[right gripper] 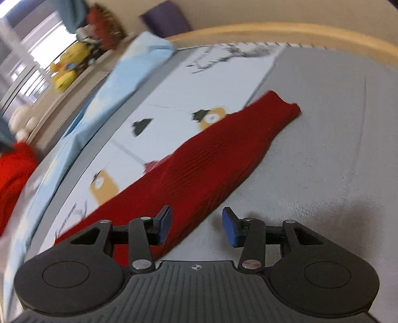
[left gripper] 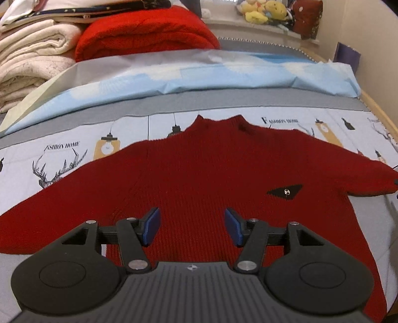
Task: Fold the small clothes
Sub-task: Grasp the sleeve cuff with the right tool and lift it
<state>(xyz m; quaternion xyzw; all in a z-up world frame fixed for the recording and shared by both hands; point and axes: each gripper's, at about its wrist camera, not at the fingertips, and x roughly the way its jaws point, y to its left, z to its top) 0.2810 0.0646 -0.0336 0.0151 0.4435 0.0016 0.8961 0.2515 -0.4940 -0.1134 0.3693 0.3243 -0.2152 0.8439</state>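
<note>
A small dark red knit sweater (left gripper: 199,169) lies flat on the bed, collar at the far side, both sleeves spread out, a black triangular patch (left gripper: 286,191) on its chest. My left gripper (left gripper: 191,224) is open and empty, held just above the sweater's lower body. In the right wrist view one red sleeve (right gripper: 219,151) runs diagonally from lower left up to its cuff (right gripper: 286,109). My right gripper (right gripper: 196,227) is open and empty, over the sleeve's lower edge where it meets the grey sheet.
A printed bed sheet (left gripper: 74,159) with lamps and deer covers the bed. A light blue cover (left gripper: 199,77) lies beyond the sweater. A folded bright red blanket (left gripper: 146,32) and cream blankets (left gripper: 32,62) are stacked far left. Plush toys (left gripper: 266,10) sit on the sill. The wooden bed rim (right gripper: 273,29) lies beyond the sleeve.
</note>
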